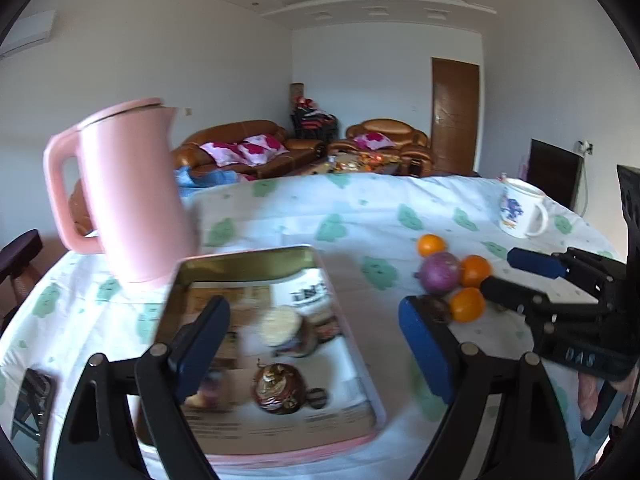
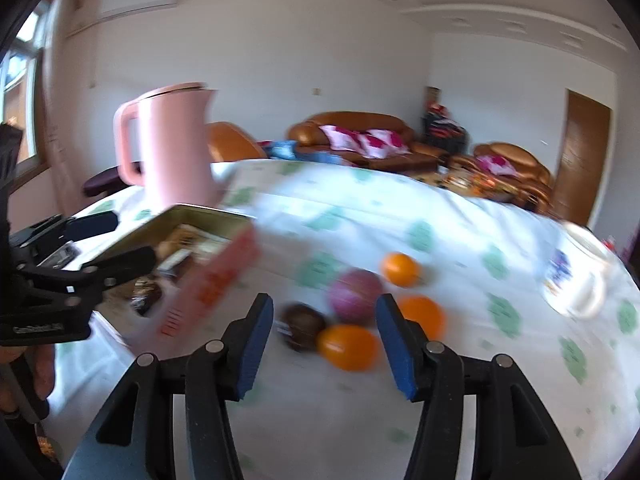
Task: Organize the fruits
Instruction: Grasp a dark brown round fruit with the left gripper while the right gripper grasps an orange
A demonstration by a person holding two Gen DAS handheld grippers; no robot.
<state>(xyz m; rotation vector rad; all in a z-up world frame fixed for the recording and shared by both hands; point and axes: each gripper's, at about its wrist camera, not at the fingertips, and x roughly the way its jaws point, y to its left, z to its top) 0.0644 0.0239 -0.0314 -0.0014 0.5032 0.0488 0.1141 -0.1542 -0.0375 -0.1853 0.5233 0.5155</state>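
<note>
An open metal tin (image 1: 244, 258) with a printed lining lies on the table, and one brown round fruit (image 1: 278, 388) sits inside it. My left gripper (image 1: 314, 320) hangs over the tin, open and empty. To the right is a cluster of fruit: three oranges (image 1: 431, 245), a purple fruit (image 1: 440, 273) and a dark brown fruit (image 1: 436, 308). My right gripper (image 2: 324, 308) is open just in front of that cluster. The purple fruit (image 2: 354, 296), a near orange (image 2: 348, 346) and the dark fruit (image 2: 302, 326) show between its fingers, with no pad touching them. The right wrist view is blurred.
A tall pink kettle (image 1: 132, 196) stands behind the tin's far left corner. A white mug (image 1: 520, 210) sits at the table's far right. A dark flat object (image 1: 32, 400) lies near the left edge. Bare tablecloth (image 1: 360, 216) stretches behind the fruit.
</note>
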